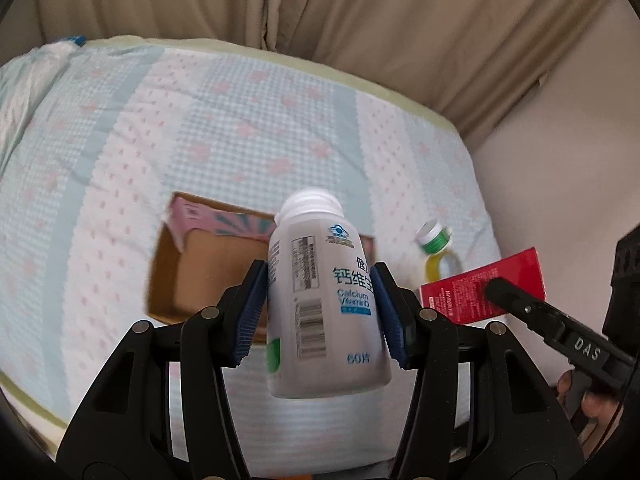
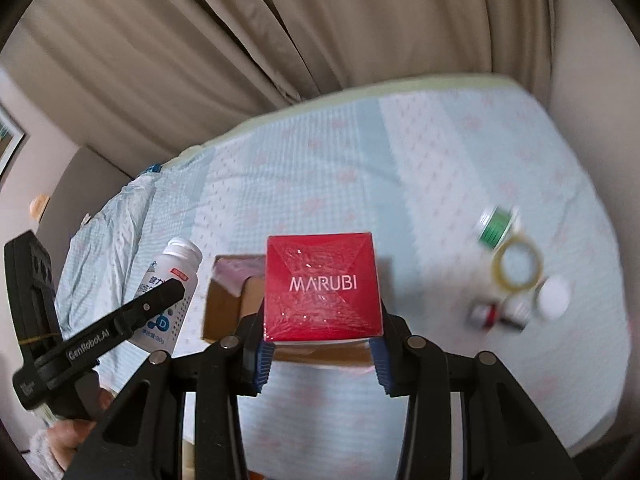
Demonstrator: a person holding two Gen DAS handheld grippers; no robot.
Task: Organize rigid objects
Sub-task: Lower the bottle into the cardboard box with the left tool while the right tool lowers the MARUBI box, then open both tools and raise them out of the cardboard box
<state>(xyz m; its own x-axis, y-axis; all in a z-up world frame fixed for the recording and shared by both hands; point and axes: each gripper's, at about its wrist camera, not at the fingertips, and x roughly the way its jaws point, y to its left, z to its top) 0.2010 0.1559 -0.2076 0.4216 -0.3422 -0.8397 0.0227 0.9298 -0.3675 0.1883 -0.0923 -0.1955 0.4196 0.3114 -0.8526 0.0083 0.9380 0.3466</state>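
Beige curtains (image 1: 360, 20) hang behind a bed (image 1: 200, 120) with pale checked bedding

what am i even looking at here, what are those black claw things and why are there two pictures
The black claws are two hand-held grippers; a person carries one in each hand. Each has a wide-angle camera looking along its fingers, so you get one picture per gripper.

In the left one's picture, the left gripper is closed on a white pill bottle. In the right one's picture, the right gripper is closed on a red box marked MARUBI. Each gripper also shows at the edge of the other's picture.

Below is a bed with a patterned cover. On it lie an open cardboard box, a roll of tape, a green-capped container and a few small blurred items.
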